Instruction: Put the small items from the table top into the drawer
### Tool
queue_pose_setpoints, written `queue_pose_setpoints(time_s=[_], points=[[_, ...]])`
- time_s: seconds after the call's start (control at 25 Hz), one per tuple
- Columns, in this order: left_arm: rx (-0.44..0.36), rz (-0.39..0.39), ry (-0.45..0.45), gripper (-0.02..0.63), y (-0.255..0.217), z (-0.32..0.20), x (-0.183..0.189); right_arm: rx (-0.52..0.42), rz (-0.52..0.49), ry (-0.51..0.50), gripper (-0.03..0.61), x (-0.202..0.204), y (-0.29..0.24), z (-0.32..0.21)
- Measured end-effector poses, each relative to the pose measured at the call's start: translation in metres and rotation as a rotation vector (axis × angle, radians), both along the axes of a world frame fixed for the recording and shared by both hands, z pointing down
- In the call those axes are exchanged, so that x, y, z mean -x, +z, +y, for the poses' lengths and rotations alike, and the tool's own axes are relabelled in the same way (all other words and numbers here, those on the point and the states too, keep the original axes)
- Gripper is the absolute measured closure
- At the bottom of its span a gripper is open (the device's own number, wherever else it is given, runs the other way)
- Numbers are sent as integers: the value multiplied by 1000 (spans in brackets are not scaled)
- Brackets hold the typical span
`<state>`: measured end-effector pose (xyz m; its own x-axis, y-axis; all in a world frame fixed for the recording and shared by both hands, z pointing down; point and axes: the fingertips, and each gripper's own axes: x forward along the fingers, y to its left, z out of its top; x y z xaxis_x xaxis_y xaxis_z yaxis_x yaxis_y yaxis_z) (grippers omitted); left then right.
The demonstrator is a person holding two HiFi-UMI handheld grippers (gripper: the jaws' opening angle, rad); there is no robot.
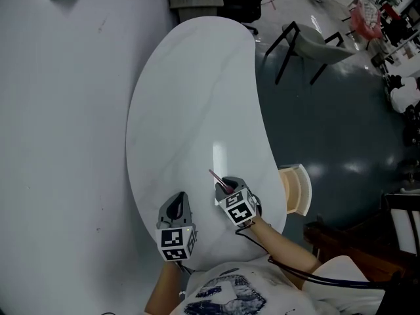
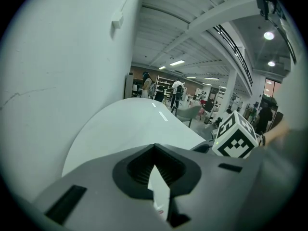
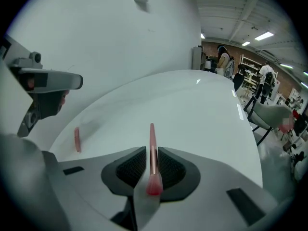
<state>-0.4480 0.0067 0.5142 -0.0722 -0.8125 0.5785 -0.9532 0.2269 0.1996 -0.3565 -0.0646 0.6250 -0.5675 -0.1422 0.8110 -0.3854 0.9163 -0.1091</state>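
I'm at the pick-up step: my right claw (image 3: pixel 152 153) has its jaws drawn in on a slender pink stick (image 3: pixel 152 136), the ribbed pads pressing it from both sides and its length running out ahead past the tips. This is on the white surface (image 1: pixel 190 110), just beside the open drawer (image 1: pixel 296 190), which juts out from the surface's edge. I can't tell whether the stick is clear of the surface. My left claw (image 2: pixel 154 150) hangs farther from the drawer, jaws together with nothing in them. One more small pink piece (image 3: pixel 77 139) lies flat on the surface, farther from the drawer than the stick, so the job looks to me well short of finished. Next, I reckon, I have to lift the stick, carry it the short way over the drawer, and line it up so its length fits inside before I let go; being thin, it could swivel in the pads
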Motion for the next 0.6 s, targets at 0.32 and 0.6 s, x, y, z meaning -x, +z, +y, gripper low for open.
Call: queue_pose_setpoints(time_s=[0.32,0.6], points=[[-26,-11,0,594,-13,10,-2,-13,21,35,515,-4,1,2],[-39,-8,-6,594,-23,35,-6,-26,-12,58,517,-12,-22,17]])
